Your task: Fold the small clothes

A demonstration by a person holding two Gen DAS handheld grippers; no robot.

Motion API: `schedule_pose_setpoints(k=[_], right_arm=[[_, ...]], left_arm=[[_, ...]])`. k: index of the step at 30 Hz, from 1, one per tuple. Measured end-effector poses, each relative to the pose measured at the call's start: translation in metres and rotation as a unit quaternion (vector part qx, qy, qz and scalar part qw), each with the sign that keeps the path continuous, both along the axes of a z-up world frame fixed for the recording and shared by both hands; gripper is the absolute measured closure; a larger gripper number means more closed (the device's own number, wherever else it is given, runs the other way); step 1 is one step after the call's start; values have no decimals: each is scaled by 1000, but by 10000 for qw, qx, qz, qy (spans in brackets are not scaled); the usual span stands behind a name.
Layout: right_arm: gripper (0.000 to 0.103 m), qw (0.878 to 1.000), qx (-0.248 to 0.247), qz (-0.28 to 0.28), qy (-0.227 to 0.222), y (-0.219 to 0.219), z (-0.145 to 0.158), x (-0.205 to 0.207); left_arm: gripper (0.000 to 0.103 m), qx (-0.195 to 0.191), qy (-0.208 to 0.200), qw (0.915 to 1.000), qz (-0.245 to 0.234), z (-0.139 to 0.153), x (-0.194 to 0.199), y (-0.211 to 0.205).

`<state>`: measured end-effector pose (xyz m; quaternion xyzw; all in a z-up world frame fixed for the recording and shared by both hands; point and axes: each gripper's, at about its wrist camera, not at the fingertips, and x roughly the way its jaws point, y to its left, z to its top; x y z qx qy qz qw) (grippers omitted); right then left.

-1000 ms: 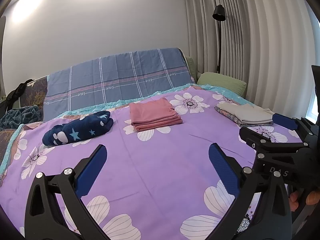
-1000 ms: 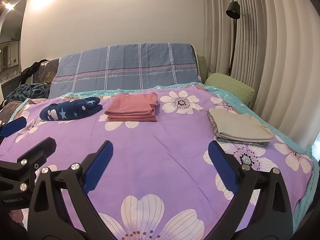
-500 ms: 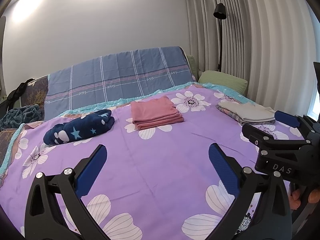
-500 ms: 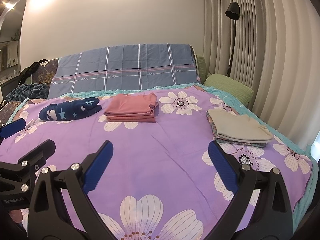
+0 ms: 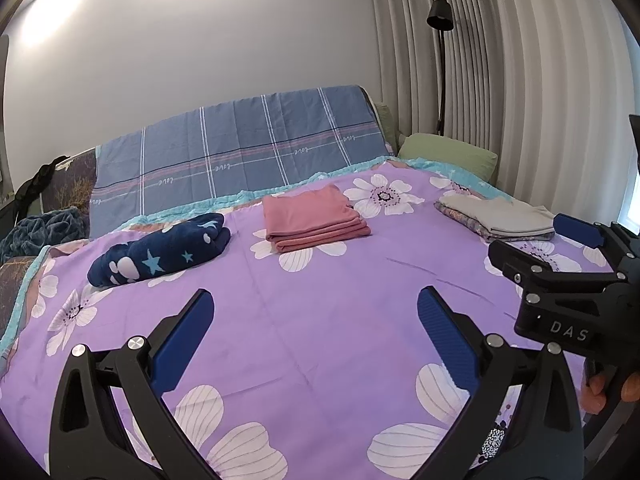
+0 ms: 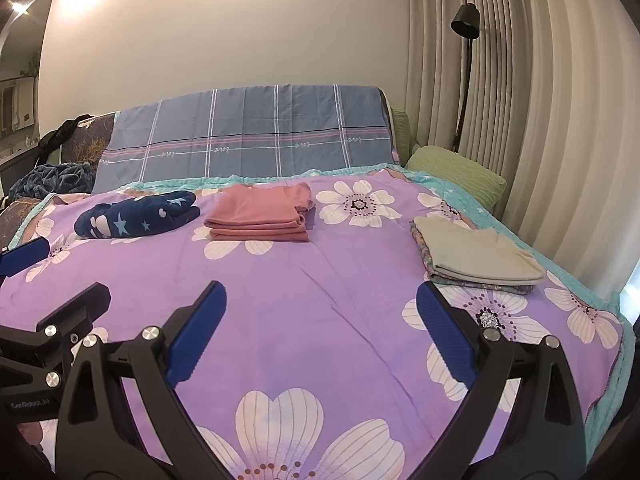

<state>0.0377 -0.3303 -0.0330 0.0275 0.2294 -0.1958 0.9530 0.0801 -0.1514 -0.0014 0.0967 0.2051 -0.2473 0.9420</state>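
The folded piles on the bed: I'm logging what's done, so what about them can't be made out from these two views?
- Beige pile: the patterned piece beneath shows only its edge; the beige top covers it in both views.
- Pink stack: number of garments unclear; only folded edges show.
- Navy star bundle: folded or rolled cannot be told.
- Right gripper and left gripper: bases cut off by the bottom edge.

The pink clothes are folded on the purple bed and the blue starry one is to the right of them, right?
Not quite. The pink clothes are folded on the purple bed, but the blue starry one lies to their left, not their right. Both wrist views show this.
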Motion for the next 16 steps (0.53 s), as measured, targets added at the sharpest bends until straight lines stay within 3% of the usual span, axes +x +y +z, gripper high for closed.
schedule_pose_setpoints(k=[16], right_arm=[[6,9999,-36,-28,109,0,-4,6]], left_arm=[[1,77,65,9999,64,-5,5,3]])
